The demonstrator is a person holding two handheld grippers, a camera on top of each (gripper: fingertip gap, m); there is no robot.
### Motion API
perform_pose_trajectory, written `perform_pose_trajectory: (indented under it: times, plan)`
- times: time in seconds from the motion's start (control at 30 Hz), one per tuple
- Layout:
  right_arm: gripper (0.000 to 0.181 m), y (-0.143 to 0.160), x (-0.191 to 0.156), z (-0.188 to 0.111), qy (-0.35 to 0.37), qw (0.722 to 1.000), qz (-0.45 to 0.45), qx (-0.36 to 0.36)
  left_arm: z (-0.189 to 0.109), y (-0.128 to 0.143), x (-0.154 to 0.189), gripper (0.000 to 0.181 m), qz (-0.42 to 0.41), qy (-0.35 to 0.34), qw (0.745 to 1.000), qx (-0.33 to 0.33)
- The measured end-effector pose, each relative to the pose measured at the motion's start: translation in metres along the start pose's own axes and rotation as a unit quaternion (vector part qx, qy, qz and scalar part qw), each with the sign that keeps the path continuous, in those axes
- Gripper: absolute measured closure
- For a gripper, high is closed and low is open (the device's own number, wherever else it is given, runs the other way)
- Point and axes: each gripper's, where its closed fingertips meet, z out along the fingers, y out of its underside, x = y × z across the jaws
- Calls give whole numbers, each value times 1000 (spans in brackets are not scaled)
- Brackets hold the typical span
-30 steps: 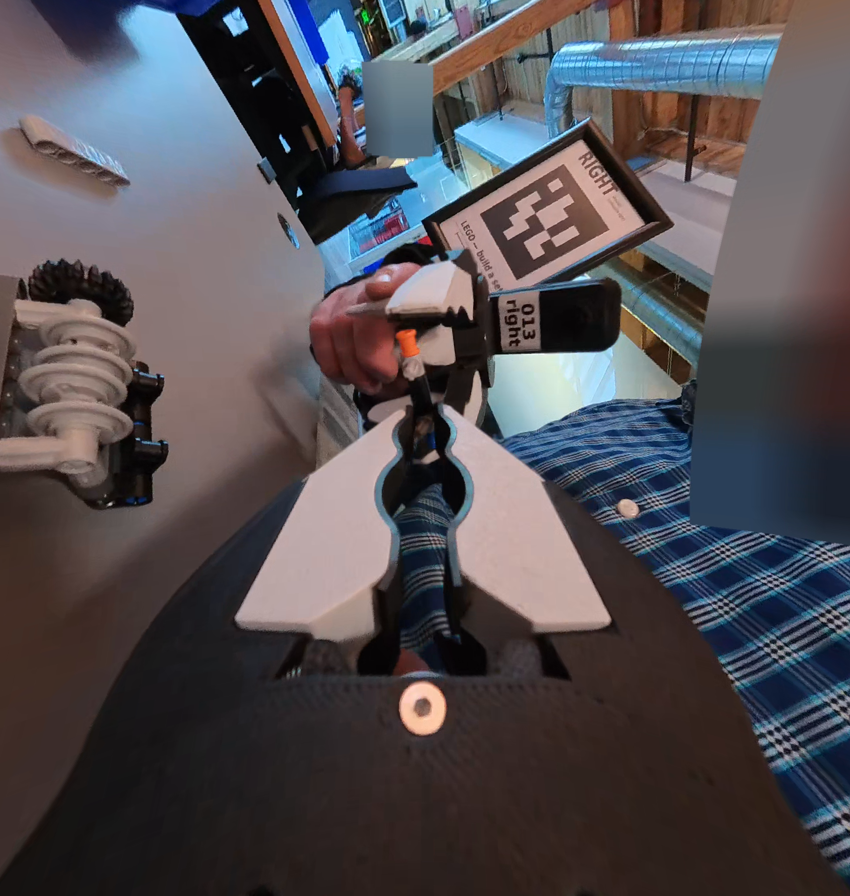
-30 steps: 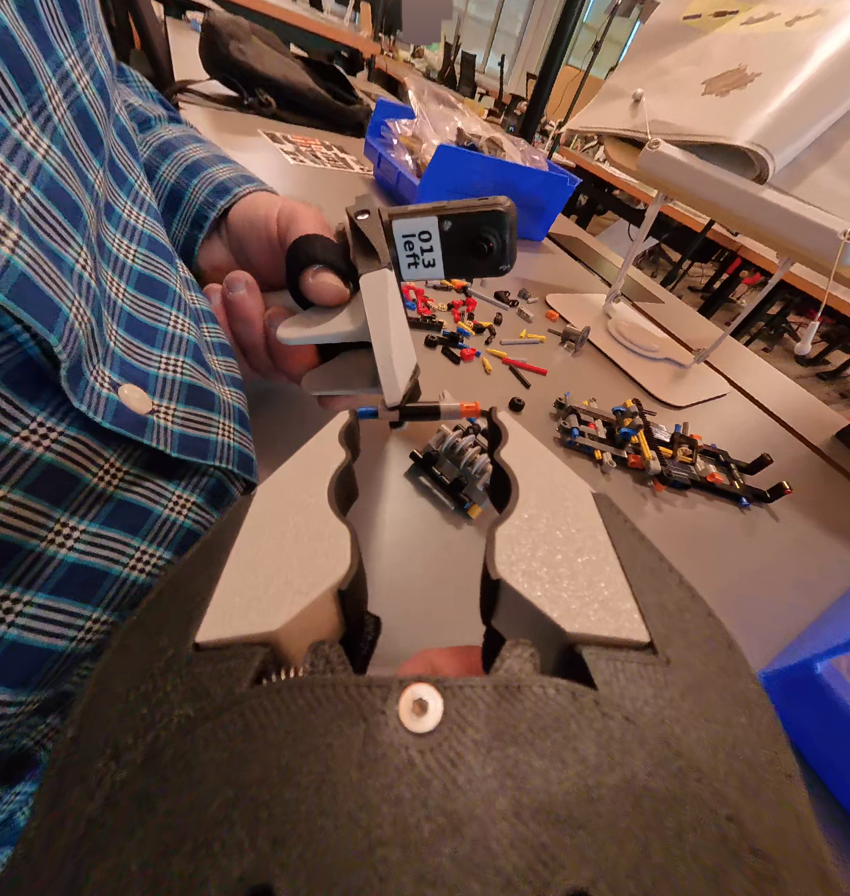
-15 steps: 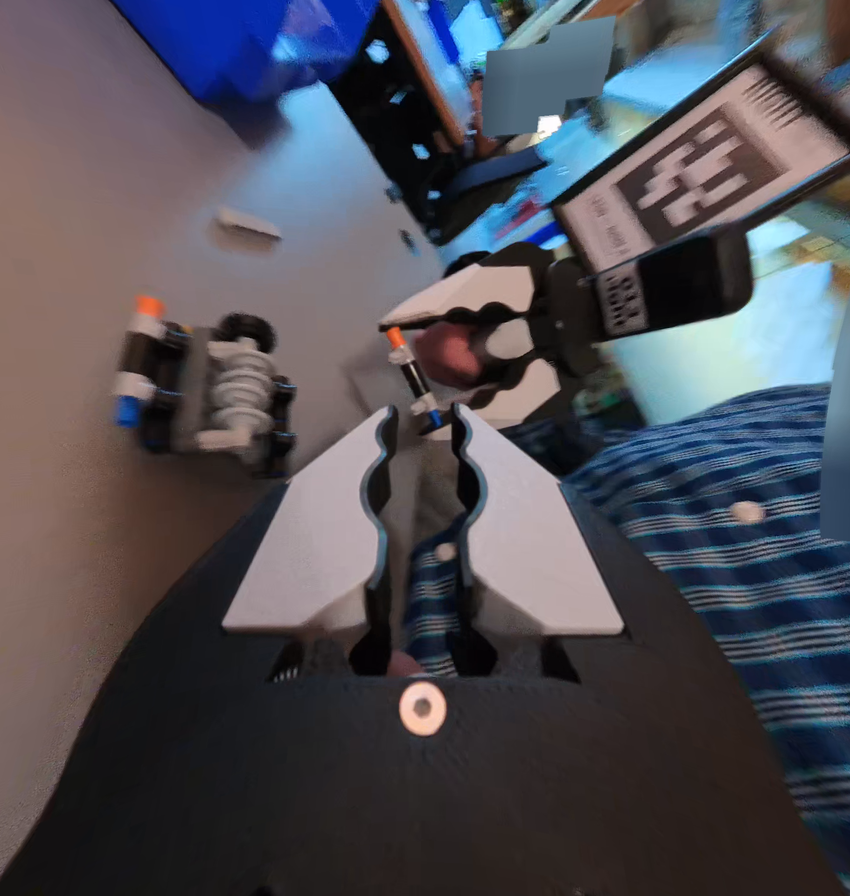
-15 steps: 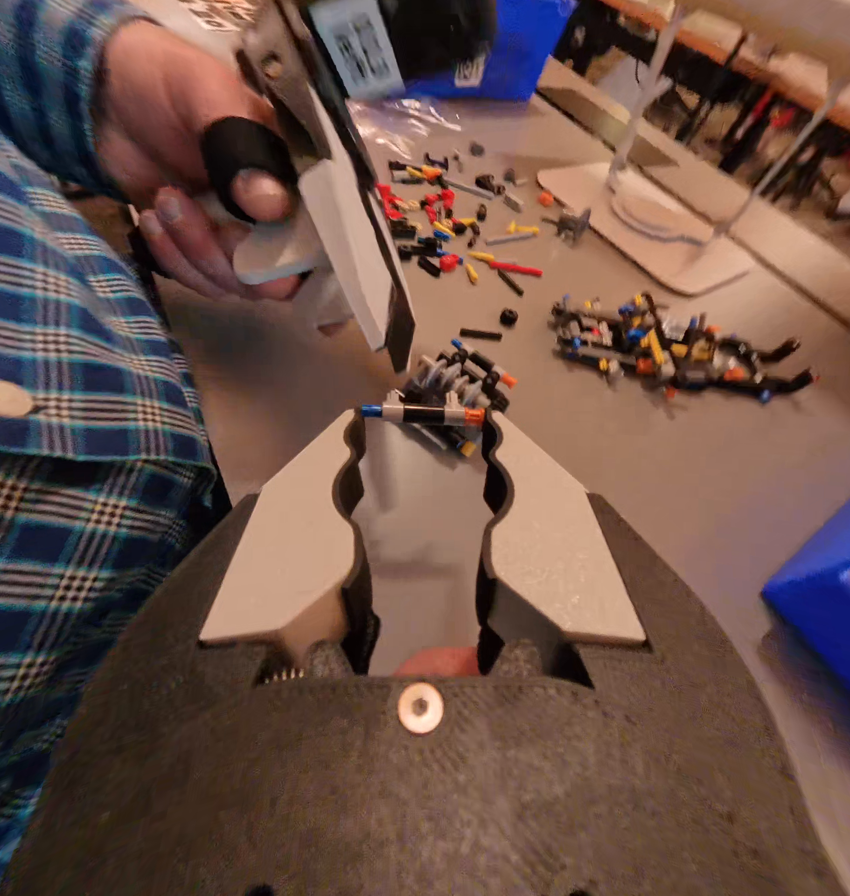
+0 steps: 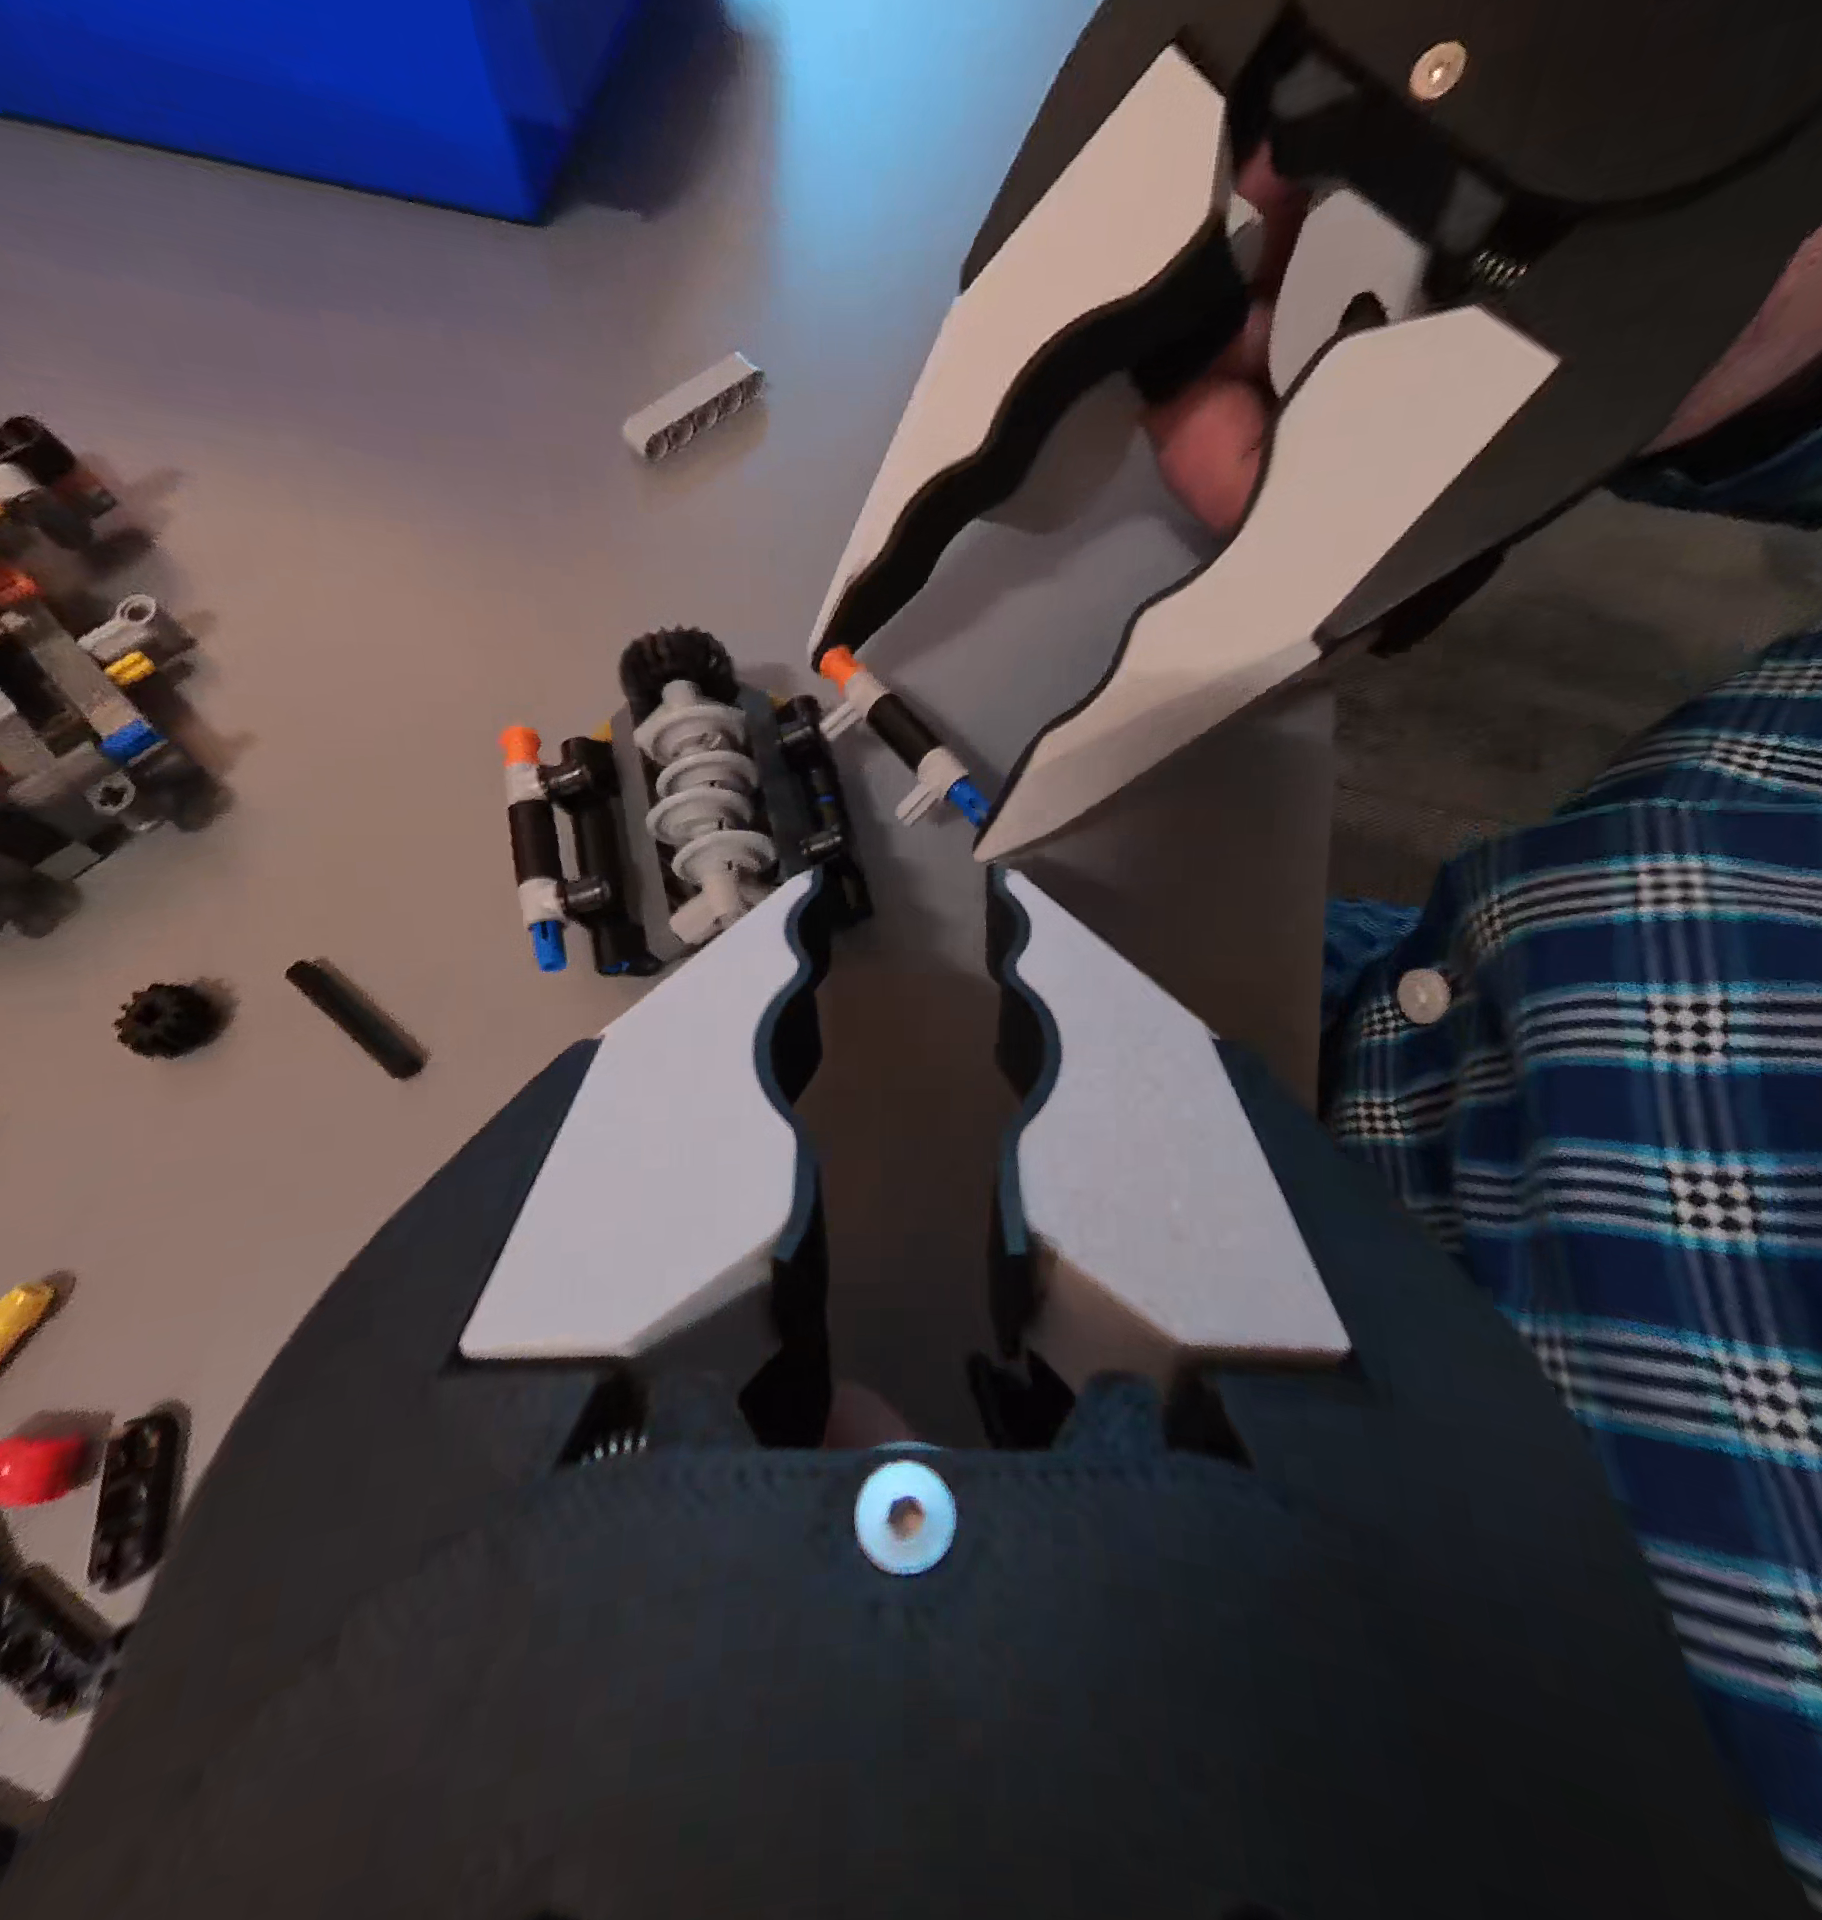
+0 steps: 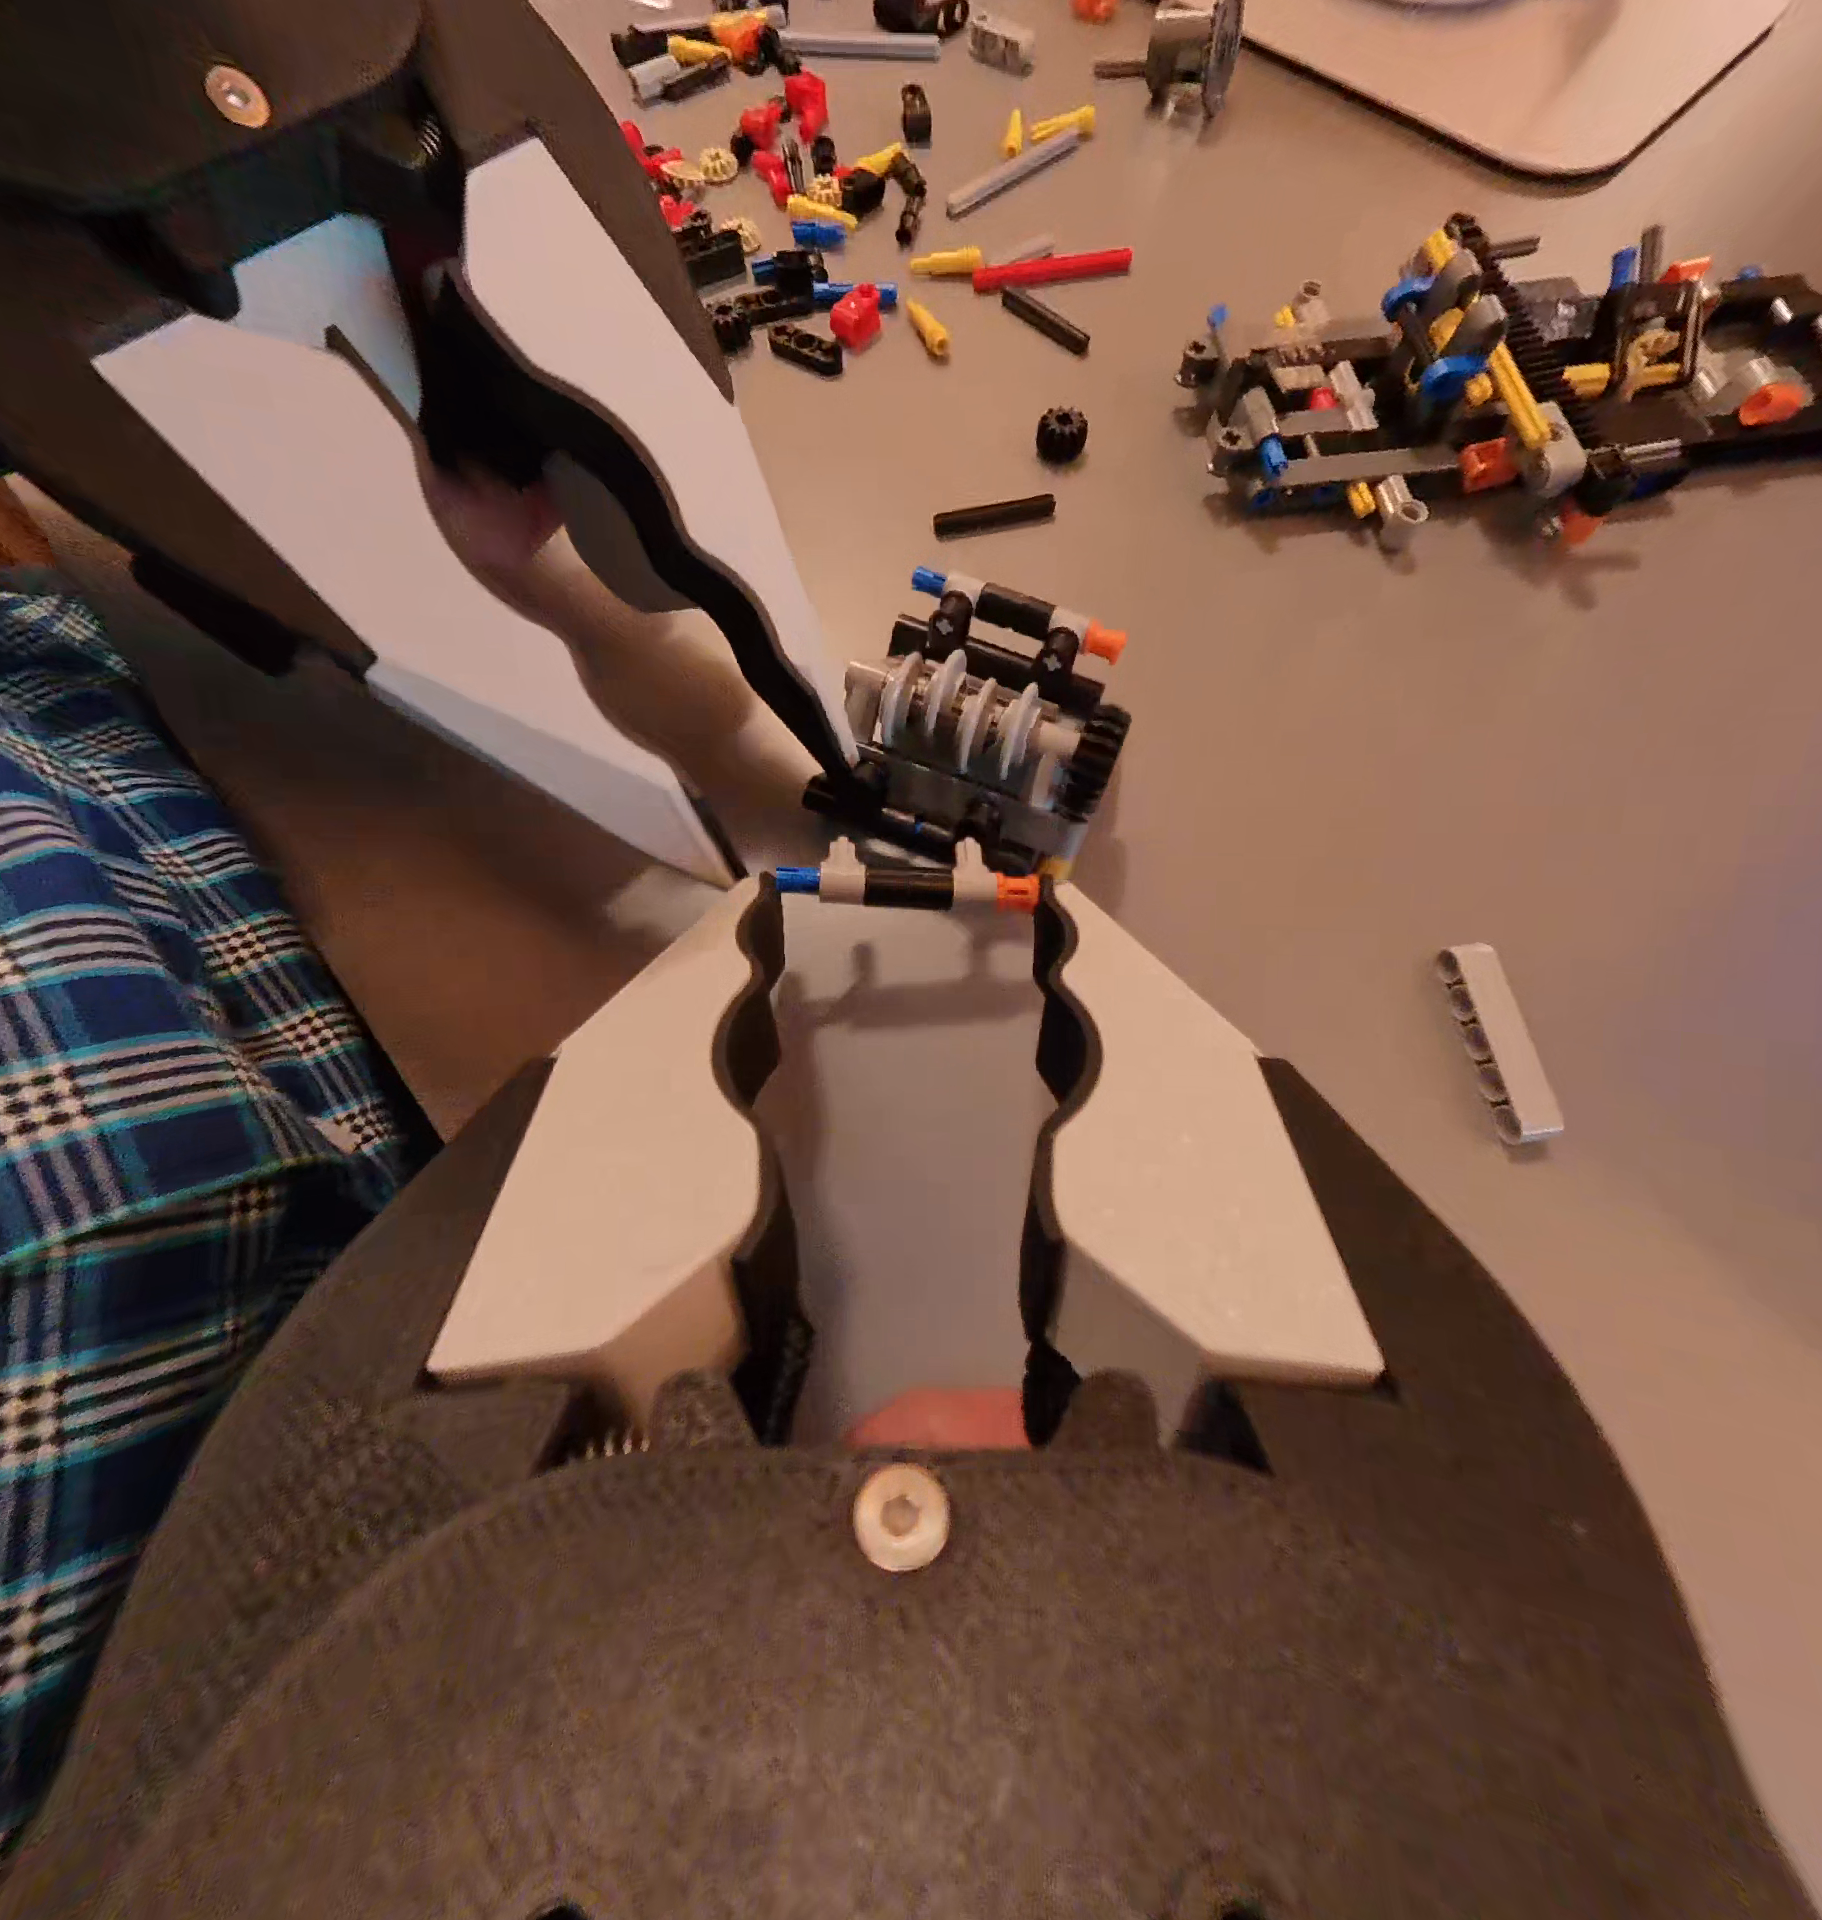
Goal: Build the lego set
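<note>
Blue bin (image 5: 263, 94), contents unseen.

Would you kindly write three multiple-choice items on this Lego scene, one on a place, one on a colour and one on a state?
1. Where does the loose light grey beam lie, seen from the right wrist view?
A. right of the right gripper, on the table
B. on top of the engine block
C. inside the blue bin

2. What colours are the two end tips of the rod held by the right gripper?
A. red and yellow
B. blue and orange
C. green and white

3. What is the state of the left gripper?
A. shut on the black gear
B. shut on the rod
C. open, holding nothing

Answers:
1 A: the light grey beam lies on the bare table, right of the right gripper.
2 B: the rod ends in blue and orange.
3 C: the left gripper shows a bare gap beside the engine block.
</note>
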Motion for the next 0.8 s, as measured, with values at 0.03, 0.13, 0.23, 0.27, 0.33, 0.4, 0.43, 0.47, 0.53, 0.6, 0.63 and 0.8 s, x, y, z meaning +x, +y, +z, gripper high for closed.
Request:
perform_pose_trajectory:
  times: [0.03, 0.13, 0.23, 0.27, 0.33, 0.4, 0.43, 0.47, 0.53, 0.6, 0.63, 0.8]
  plan:
    - [135, 0, 0, 1, 1, 1000, -1, -2, 1, -1, 0, 154, -1, 1, 1000, -1]
    - [135, 1, 5, 2, 6, 1000, 10, -8, 4, -4, 5, 153, -3, 20, 1000, 3]
    - [135, 0, 9, 2, 9, 1000, 10, -6, 2, -10, 5, 152, -6, 29, 999, 16]
    - [135, -1, 9, 2, 5, 1000, 10, -2, 0, -12, 4, 151, -10, 31, 999, 23]
    - [135, -2, 11, 1, 0, 1000, 7, 1, -5, -16, 0, 151, -10, 29, 999, 36]
    - [135, -3, 14, 0, -3, 1000, 2, 4, -9, -20, -1, 150, 29, 20, 999, 38]
    - [135, -3, 15, 1, -4, 1000, 1, 2, -9, -20, -3, 148, 62, 9, 998, 30]
    - [135, -4, 14, 1, -8, 1000, 0, 3, -10, -20, -5, 148, 98, -3, 995, 22]
    - [135, -4, 12, 3, -16, 1000, 0, 2, -10, -22, -13, 145, 149, -19, 989, 9]
    - [135, -4, 12, 4, -16, 1000, 3, 1, -9, -21, -22, 139, 163, -19, 986, -3]
    - [135, -4, 12, 4, -16, 1000, 5, 2, -10, -20, -30, 135, 166, -26, 986, -10]
    - [135, -6, 12, 5, -16, 1000, 5, 4, -10, -11, -47, 120, 152, 0, 987, -41]
